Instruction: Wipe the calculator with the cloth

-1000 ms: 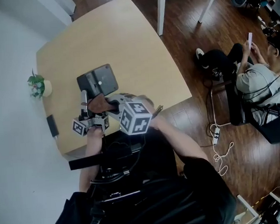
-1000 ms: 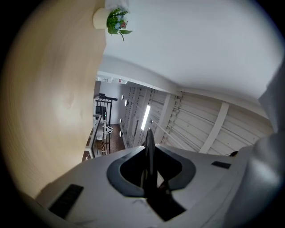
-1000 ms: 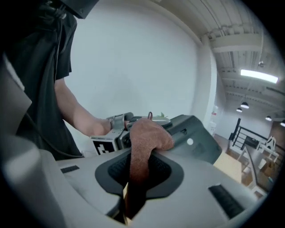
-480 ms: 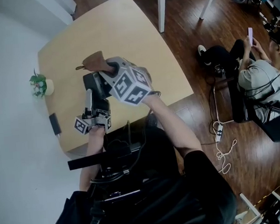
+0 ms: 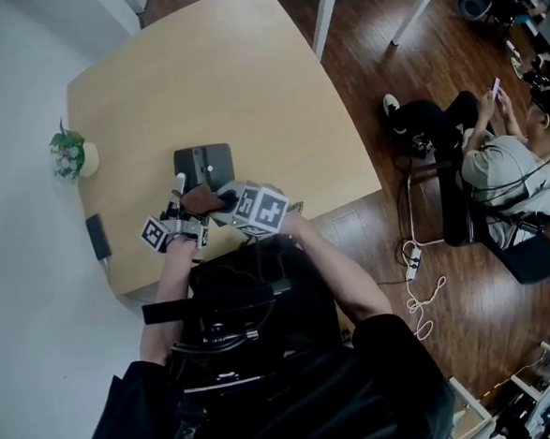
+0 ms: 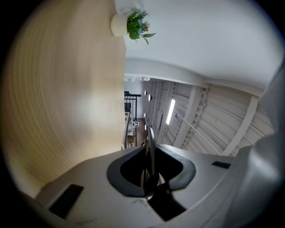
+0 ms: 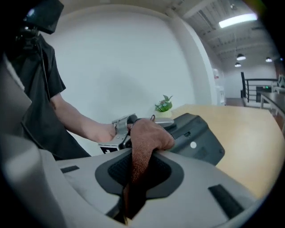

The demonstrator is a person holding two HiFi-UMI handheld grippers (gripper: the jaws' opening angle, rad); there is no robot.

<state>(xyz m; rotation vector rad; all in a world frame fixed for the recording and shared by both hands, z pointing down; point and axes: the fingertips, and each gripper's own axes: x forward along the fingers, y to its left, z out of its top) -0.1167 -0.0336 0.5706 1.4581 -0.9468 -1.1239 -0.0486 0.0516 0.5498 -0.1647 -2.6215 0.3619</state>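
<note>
Left gripper (image 5: 179, 182): jaws drawn together on nothing, tip just beside the calculator's near left corner.
Cloth (image 5: 199, 200): brown and bunched, at the calculator's near edge; contact could not be told.
Calculator (image 5: 205, 162): dark, flat on the table (image 5: 247, 84), just ahead of both grippers.
Right gripper (image 5: 220, 202): clamped on the cloth.
Risk: nothing appeared to pin the calculator, so a firm wipe would probably push it across the table; the bunched cloth might clean only a strip.
</note>
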